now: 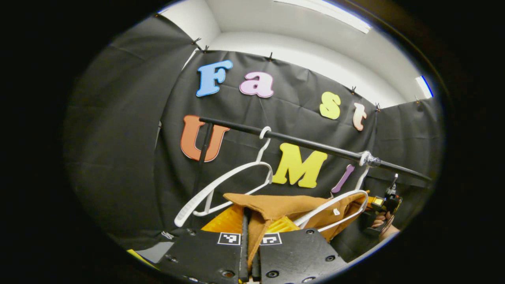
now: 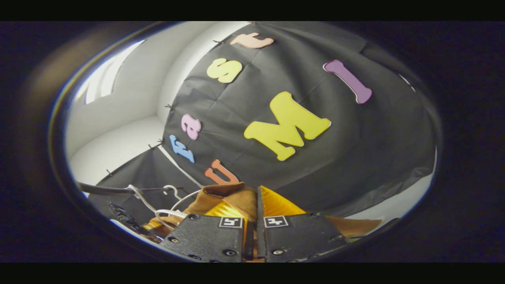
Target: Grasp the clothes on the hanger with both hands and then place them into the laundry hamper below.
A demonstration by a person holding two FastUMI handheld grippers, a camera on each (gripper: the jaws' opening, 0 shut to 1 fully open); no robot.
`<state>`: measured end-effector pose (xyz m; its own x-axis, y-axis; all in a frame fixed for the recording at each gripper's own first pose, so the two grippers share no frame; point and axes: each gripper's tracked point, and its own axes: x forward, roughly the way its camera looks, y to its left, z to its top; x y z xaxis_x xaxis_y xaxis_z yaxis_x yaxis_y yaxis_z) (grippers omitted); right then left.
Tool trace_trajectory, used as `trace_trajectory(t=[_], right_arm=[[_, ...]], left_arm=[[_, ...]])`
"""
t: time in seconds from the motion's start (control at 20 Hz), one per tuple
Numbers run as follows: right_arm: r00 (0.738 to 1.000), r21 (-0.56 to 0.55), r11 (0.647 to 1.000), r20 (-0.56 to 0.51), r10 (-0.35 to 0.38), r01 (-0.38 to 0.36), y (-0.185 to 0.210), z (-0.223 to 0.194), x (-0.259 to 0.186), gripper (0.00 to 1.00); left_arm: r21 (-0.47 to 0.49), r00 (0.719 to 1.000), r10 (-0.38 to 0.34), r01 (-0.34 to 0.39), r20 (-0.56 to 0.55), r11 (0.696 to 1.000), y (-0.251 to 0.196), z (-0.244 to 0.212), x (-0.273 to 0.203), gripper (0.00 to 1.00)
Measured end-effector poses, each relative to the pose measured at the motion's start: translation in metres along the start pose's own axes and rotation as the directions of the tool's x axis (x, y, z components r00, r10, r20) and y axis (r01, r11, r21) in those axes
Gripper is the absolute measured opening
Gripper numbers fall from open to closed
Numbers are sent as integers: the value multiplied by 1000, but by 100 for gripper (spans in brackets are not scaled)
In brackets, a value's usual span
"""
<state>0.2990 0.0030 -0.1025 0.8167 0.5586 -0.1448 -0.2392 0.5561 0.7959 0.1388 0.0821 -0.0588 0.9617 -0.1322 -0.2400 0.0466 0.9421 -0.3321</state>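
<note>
In the left gripper view, a black rail (image 1: pixel 300 140) is seen running from the upper left down toward the right across the booth's dark wall. Near the rail's left end, an empty white hanger (image 1: pixel 221 189) is hung by its hook, tilted with its lower arm toward the left. Farther right along the rail, a second white hanger (image 1: pixel 335 209) is attached, and a brown garment (image 1: pixel 284 209) is draped on it. A fold of the garment is drawn down and to the left, away from the second hanger, and is pinched between the fingers of the left hand-held gripper (image 1: pixel 249 230), which are clenched on the cloth at the bottom of the view. At the rail's right end, below it, the right hand-held gripper (image 1: pixel 384 203) is seen at the garment's right edge, with a person's hand (image 1: pixel 380 223) wrapped around its handle.

In the right gripper view, the rail (image 2: pixel 114 190) and the white hanger wires (image 2: pixel 165 205) are seen at the lower left. The brown garment (image 2: pixel 221 197) is bunched directly ahead of the right hand-held gripper (image 2: pixel 252 221), whose fingers are closed together with the cloth caught between them; more of the garment is spread out to the lower right, behind the right finger.
</note>
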Motion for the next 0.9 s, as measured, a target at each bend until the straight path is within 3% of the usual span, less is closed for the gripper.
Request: trace_trajectory(t=[0.15, 0.45, 0.9], right_arm=[[999, 72, 997, -40, 9, -7, -15, -9, 12, 6], [996, 191, 981, -70, 51, -36, -31, -22, 19, 6], [994, 217, 976, -112, -5, 29, -62, -52, 0, 5]], left_arm=[[-97, 995, -95, 95, 3, 991, -4, -9, 3, 8], [-211, 988, -152, 148, -6, 966, 15, -33, 6, 9], [-269, 981, -171, 143, -87, 953, -1, -75, 35, 10]])
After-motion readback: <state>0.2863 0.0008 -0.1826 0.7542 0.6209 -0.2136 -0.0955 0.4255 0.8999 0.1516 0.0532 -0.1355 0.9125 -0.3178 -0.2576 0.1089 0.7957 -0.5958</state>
